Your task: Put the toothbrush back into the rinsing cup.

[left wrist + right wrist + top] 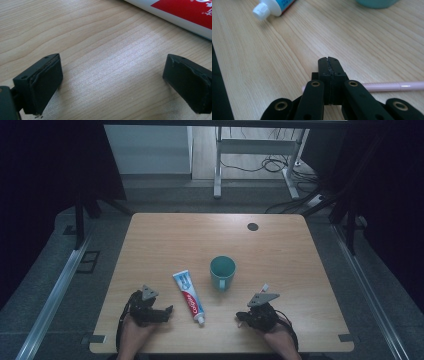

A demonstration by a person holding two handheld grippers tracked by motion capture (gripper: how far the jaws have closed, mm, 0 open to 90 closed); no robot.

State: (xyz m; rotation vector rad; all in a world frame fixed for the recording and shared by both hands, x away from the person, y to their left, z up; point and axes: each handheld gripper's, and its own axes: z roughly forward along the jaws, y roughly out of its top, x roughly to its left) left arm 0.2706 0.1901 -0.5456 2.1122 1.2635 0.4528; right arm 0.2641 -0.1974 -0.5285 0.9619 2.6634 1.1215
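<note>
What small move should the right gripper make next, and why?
Probably open its jaws and settle them around the pink toothbrush. The right gripper is shut with nothing between its pads, and the toothbrush lies flat on the table just under and behind the jaws, so it cannot be picked up as things stand. The left gripper is open over bare wood beside the toothpaste.
</note>
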